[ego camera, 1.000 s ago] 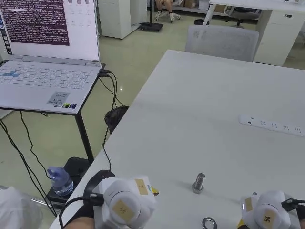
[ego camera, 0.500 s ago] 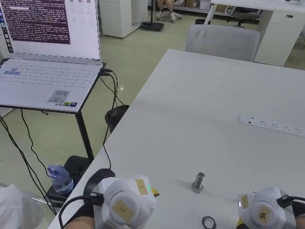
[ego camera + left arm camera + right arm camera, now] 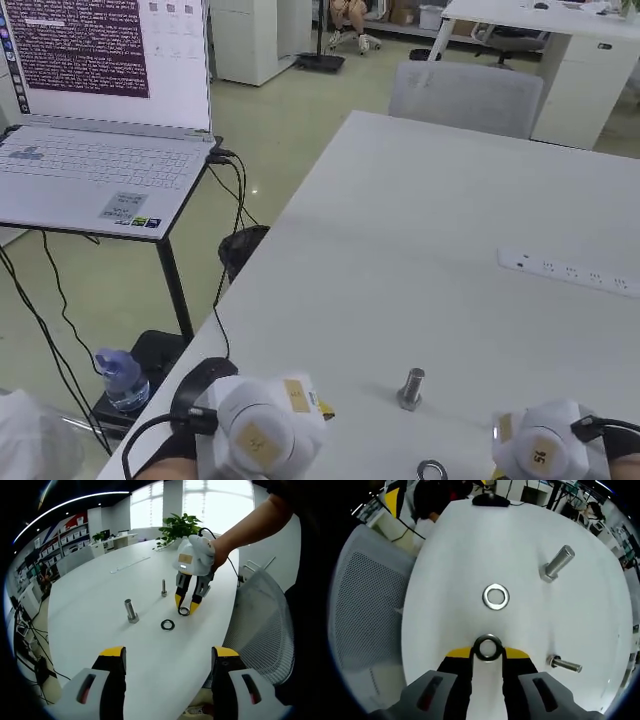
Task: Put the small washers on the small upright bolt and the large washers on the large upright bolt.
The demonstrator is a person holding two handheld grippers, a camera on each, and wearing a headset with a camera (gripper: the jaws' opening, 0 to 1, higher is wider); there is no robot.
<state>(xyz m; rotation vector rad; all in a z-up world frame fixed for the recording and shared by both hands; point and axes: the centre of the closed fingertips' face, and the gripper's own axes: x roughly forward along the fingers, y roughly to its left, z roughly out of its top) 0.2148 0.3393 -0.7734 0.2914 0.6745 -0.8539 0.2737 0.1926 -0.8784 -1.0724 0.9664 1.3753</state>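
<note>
Your right gripper (image 3: 488,654) is pinching a washer (image 3: 488,638) by its rim between the yellow tips, low over the near edge of the table (image 3: 470,540). Your left gripper (image 3: 169,652) is spread wide with nothing in it, hanging back at the table edge. Just past the held washer a second washer (image 3: 486,596) lies flat. The small bolt (image 3: 565,664) stands off to one side, close to the right gripper. The big bolt (image 3: 557,563) stands further out, and a power strip (image 3: 570,270) lies well beyond all of it.

To me the held washer looks like the smaller of the two, so I'd take it to the small bolt. Keep it level, get the hole right over the bolt tip, lower it until the thread pokes through, and only then let go. The bolts look like they just stand on their heads, so any sideways bump could knock one over. Come straight down.

Stuff that's hard to read:
- The fisheye messes with sizes, so my small-washer call is a guess.
- I can't tell if the held washer is clear of the table or touching it.
- In the head view the white gripper bodies cover the jaws, and the loose washer sits right at the bottom edge.
</note>
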